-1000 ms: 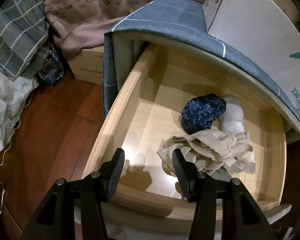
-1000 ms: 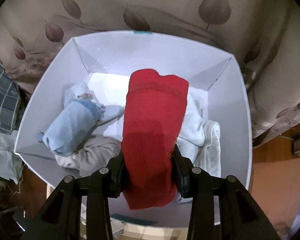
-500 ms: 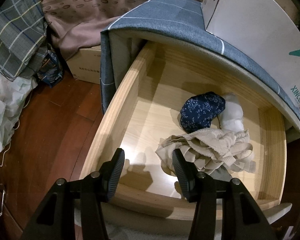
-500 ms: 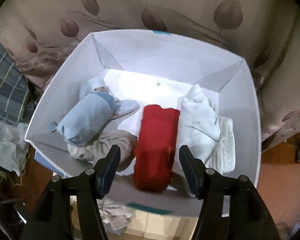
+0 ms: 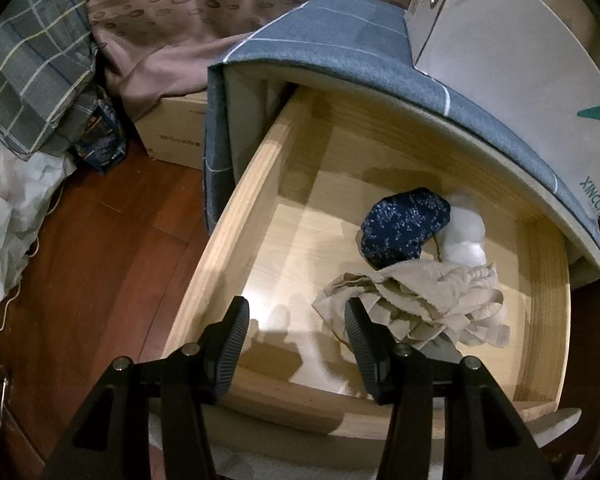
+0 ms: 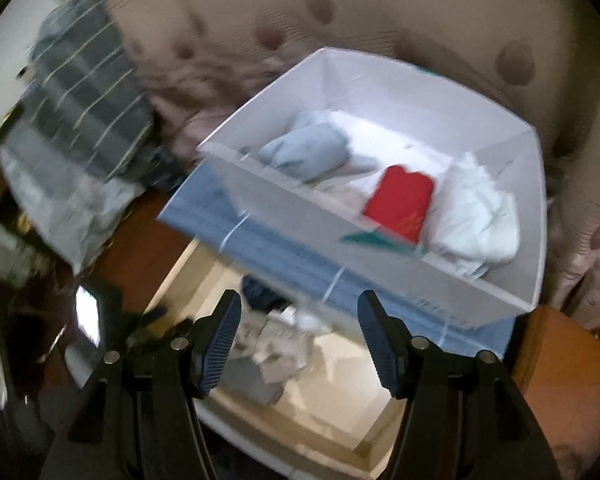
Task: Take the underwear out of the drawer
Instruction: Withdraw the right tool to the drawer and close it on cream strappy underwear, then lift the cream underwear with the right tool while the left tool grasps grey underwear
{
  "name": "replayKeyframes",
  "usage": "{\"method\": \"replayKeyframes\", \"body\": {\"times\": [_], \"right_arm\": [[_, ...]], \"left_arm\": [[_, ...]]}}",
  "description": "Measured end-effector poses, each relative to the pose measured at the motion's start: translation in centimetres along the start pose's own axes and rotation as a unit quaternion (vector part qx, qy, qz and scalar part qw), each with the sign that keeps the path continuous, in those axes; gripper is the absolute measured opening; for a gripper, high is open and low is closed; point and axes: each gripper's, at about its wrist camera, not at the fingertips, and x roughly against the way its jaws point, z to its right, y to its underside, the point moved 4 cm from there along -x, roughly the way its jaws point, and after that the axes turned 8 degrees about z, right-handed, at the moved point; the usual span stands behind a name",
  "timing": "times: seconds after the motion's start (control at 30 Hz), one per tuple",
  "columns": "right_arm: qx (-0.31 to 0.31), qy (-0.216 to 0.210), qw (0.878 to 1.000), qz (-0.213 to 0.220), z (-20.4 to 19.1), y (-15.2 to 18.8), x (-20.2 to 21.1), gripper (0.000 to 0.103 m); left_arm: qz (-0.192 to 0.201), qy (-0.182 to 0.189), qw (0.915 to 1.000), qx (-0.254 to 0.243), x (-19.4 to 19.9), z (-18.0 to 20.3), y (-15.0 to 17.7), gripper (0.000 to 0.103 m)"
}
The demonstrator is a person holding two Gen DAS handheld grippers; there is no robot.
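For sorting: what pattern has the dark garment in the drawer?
Navy garment with small white flowers; clearest in left wrist view.

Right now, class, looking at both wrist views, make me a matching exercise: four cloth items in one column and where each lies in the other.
Items:
1. red roll
2. navy floral piece
3. beige crumpled garment
4. light blue bundle

Places:
A. drawer, nearest the front, beside the left gripper
B. white box, middle
C. drawer, behind the beige heap
D. white box, left end

Pairs: 1-B, 2-C, 3-A, 4-D
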Motion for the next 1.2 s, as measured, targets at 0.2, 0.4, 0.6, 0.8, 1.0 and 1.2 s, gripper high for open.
{"method": "replayKeyframes", "body": {"times": [0.2,0.4,0.6,0.8,1.0,1.2], "right_arm": [[0.048,-0.026,0.997,-0.062,-2.6,3.9,-3.8,0.058],[0.093,-0.024,0.989,-0.116,-4.0,7.3,-8.8,0.058],[0.133,-0.020,0.982,-0.135,-4.6,8.5,-12.6,0.061],[0.194,-0.015,0.970,-0.146,-5.8,8.7,-15.5,0.064],[0.209,-0.014,0.964,-0.166,-6.2,9.0,-18.8,0.064],[0.187,0.009,0.967,-0.174,-5.3,10.2,-20.8,0.070]], "left_arm": [[-0.002,-0.005,1.0000,-0.003,0.0,0.2,0.0,0.051],[-0.006,0.022,0.9997,0.012,0.7,-0.5,-0.3,0.051],[-0.020,0.032,0.9992,0.015,1.7,-1.4,0.1,0.051],[-0.018,0.029,0.9994,0.006,2.0,-1.7,0.2,0.051],[-0.018,0.026,0.9995,0.002,2.1,-2.0,0.3,0.051],[-0.019,0.024,0.9995,0.013,2.1,-2.3,0.0,0.051]]}}
